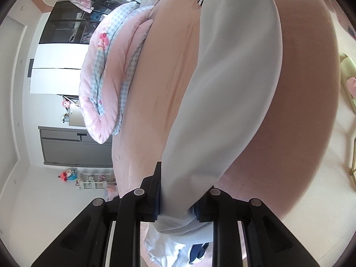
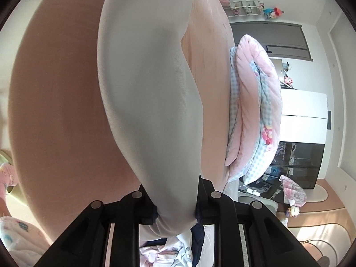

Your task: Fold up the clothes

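A pale grey-blue garment (image 1: 233, 89) hangs stretched above the pink bed sheet (image 1: 173, 84). My left gripper (image 1: 175, 209) is shut on one end of it, the cloth bunched between the black fingers. In the right wrist view the same garment (image 2: 151, 102) runs away from my right gripper (image 2: 175, 209), which is shut on its other end. The far end of the cloth in each view goes out of frame at the top. Under both grippers lie other clothes, white and dark blue (image 2: 178, 247).
A folded pink and blue-checked quilt (image 1: 106, 84) lies on the bed beside the garment, also seen as the quilt (image 2: 255, 111). A dark wardrobe (image 2: 296, 162), grey cabinet (image 1: 75, 146), toy shelf (image 2: 244, 5) and pale walls surround the bed.
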